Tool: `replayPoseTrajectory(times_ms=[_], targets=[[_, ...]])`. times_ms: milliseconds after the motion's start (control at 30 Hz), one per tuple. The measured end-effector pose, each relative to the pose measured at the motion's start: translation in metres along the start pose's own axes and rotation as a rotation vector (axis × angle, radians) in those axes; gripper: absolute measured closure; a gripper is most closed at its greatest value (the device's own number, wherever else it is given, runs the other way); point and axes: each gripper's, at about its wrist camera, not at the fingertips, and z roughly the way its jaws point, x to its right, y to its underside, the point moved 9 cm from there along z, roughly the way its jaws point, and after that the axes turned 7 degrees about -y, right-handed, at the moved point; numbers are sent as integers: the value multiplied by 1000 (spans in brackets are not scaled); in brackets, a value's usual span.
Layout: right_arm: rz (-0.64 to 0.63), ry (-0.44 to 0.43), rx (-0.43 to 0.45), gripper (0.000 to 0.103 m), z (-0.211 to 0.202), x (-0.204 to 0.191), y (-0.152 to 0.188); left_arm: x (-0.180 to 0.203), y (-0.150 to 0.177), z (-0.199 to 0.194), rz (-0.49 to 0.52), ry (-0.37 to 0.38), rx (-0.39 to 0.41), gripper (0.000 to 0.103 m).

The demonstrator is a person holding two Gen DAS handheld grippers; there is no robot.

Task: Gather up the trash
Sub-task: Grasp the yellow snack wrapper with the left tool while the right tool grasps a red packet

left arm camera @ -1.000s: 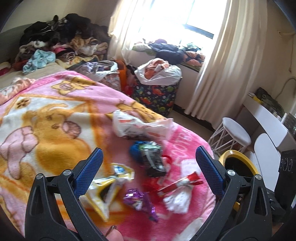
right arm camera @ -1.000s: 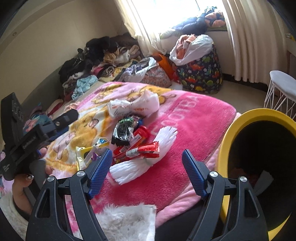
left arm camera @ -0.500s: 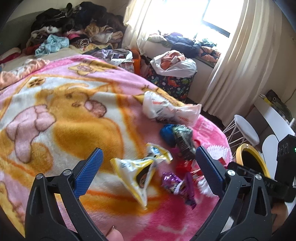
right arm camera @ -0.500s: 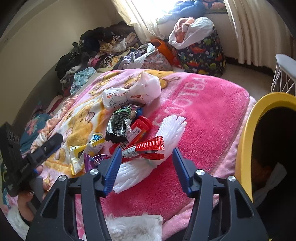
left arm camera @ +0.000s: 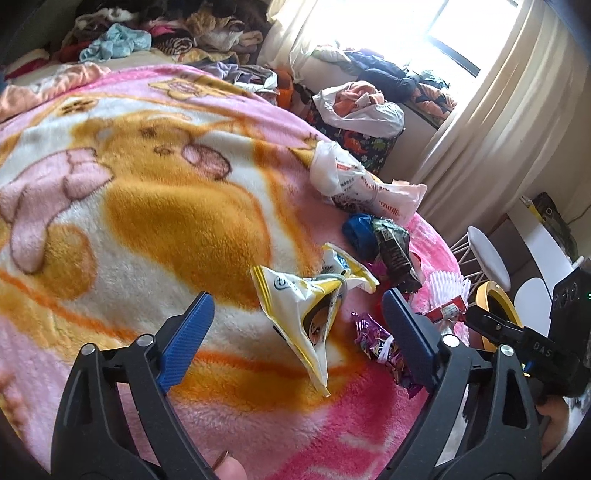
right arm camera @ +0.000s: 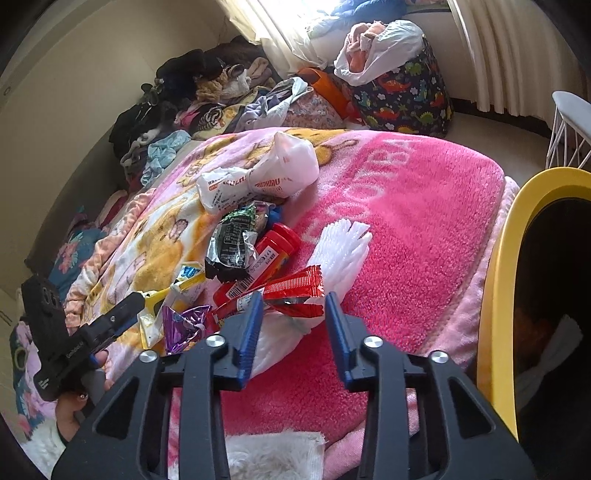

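Two grippers over the bed's pink fleece blanket [right arm camera: 424, 229]. Right gripper [right arm camera: 293, 314] nearer, closing astride red foil wrapper [right arm camera: 295, 286] lying crosswise, not yet pinched. Left gripper [left arm camera: 295, 328] spread wide before yellow-white snack pouch [left arm camera: 306, 314].

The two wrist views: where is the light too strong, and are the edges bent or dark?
Left wrist view: the window is blown out white, the blanket bulges from fisheye bending, the corners are black. Right wrist view: glare at the curtain top, dark corners too.
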Motion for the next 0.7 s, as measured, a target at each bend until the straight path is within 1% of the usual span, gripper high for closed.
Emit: replayPoseTrajectory(times_ms=[67, 100, 167, 267, 300, 333, 433, 467, 500, 533, 700], targets=[[-5, -2, -1, 80, 0, -1, 0, 1, 2, 2, -4, 10, -8, 24], [-12, -1, 0, 86, -1, -2, 0, 2, 3, 3, -7, 16, -13, 26], [-28, -3, 3, 92, -2, -6, 0, 4, 4, 4, -8, 21, -22, 29], [-62, -10, 14, 98, -7, -13, -2, 4, 6, 8, -23, 25, -38, 35], [-73, -10, 21, 100, -8, -15, -3, 5, 6, 8, -28, 27, -42, 39], [-84, -13, 27, 100, -11, -18, -4, 5, 7, 9, -34, 33, -47, 41], [-116, -25, 45, 101, -17, -28, -7, 8, 8, 10, -36, 42, -59, 57], [-127, -30, 51, 101, -20, -32, -8, 9, 8, 9, -35, 39, -60, 64], [-139, -34, 58, 101, -22, -35, -9, 10, 7, 9, -33, 37, -60, 76], [-148, -35, 64, 101, -25, -37, -10, 10, 7, 8, -25, 30, -58, 79], [-203, -45, 107, 102, -38, -51, -18, 17, -3, -4, -1, 28, -12, 81]])
